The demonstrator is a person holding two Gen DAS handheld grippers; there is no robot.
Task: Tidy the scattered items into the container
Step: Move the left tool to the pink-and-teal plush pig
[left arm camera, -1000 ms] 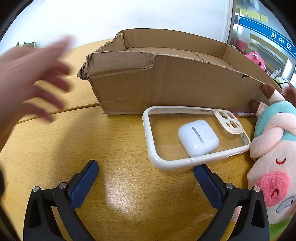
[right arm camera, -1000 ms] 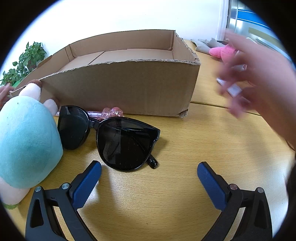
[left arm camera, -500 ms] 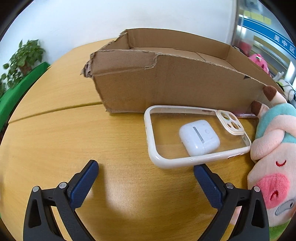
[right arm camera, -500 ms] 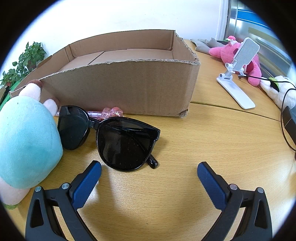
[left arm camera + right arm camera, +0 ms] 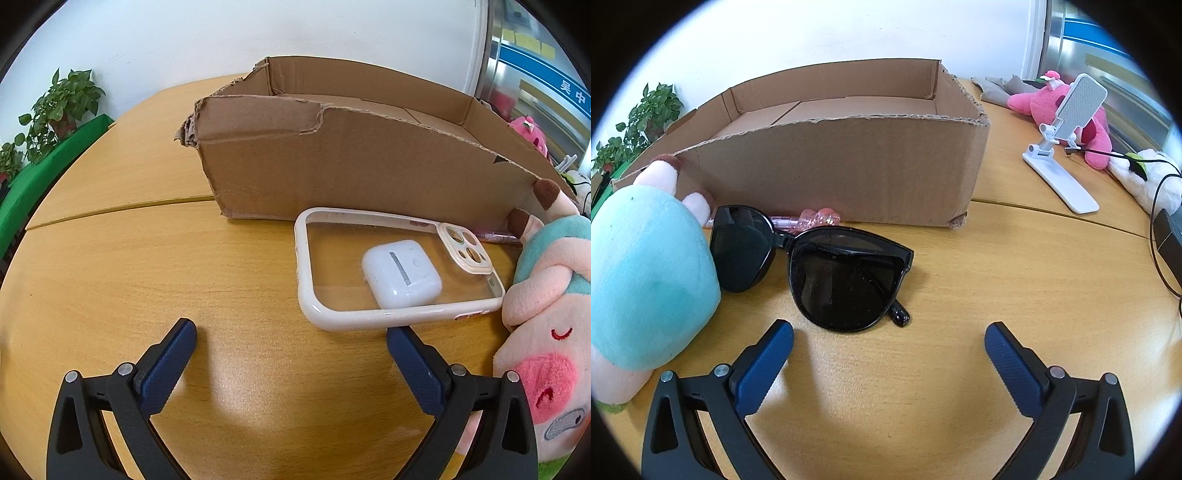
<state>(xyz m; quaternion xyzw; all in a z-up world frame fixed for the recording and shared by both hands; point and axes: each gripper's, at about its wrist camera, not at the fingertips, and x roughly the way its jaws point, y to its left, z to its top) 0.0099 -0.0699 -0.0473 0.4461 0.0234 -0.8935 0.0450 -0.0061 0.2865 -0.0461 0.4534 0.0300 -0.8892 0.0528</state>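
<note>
An open cardboard box (image 5: 332, 173) stands on the wooden table; it also shows in the right wrist view (image 5: 849, 173). In front of it lie a clear phone case (image 5: 391, 269) with a white earbud case (image 5: 400, 273) on it, a plush toy (image 5: 546, 325) at the right, black sunglasses (image 5: 812, 269), and a pink item (image 5: 812, 218) against the box. The plush (image 5: 642, 277) also shows at the left of the right wrist view. My left gripper (image 5: 291, 336) is open and empty, just short of the phone case. My right gripper (image 5: 888, 339) is open and empty, near the sunglasses.
A white phone stand (image 5: 1063, 147), a pink plush (image 5: 1071, 107), a white plush (image 5: 1148, 181) and a black cable (image 5: 1160, 221) lie on the table at the right. Potted plants (image 5: 55, 110) stand beyond the table's left edge.
Hands that crossed both views one second ago have gone. The left wrist view has shifted slightly, showing more of the table's left side. The right gripper has not moved.
</note>
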